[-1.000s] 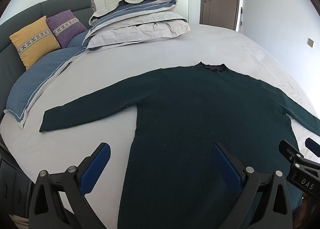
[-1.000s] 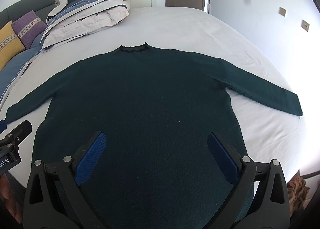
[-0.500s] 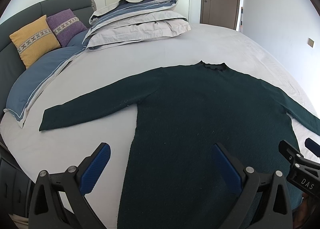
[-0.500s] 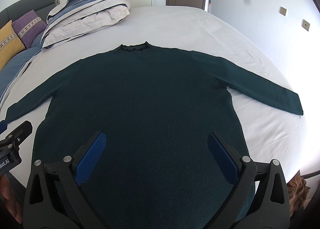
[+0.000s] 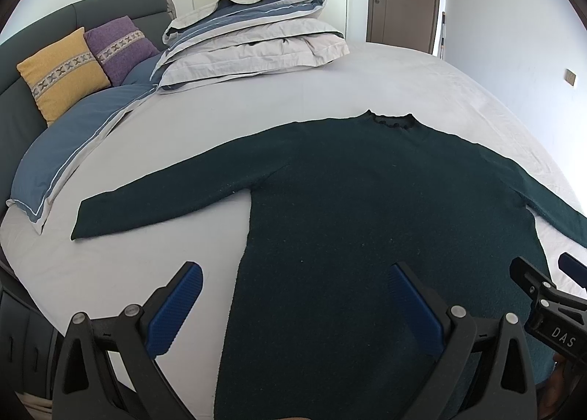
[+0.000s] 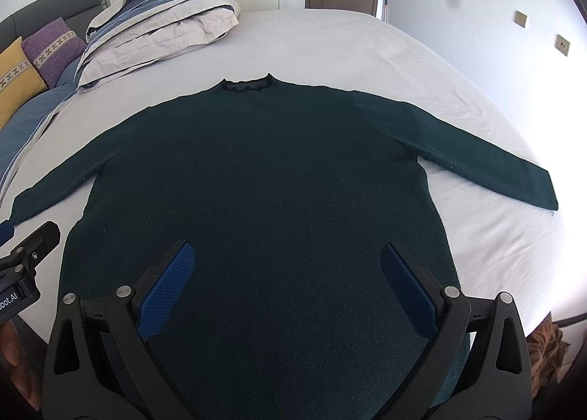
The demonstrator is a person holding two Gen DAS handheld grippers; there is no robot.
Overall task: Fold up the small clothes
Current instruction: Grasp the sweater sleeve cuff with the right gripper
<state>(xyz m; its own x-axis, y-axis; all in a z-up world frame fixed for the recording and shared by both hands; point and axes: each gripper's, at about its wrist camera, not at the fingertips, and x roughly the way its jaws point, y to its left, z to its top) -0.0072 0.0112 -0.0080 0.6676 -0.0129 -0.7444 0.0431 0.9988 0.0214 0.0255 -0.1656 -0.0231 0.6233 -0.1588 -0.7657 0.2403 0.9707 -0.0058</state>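
White sheets cover the bed (image 5: pixel 367 75), and I see the dark green sweater (image 5: pixel 367 207) lying flat on it, sleeves out. Folded duvet (image 5: pixel 256 42) and cushions (image 5: pixel 62 71) sit well behind it. My left gripper (image 5: pixel 293 295) and right gripper (image 6: pixel 286 273) hover with jaws open, holding nothing. Only my right view shows the right cuff (image 6: pixel 539 188).

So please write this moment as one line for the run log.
stage: before first fold | sweater: flat on bed, sleeves spread | left hand-held gripper: open, empty | right hand-held gripper: open, empty
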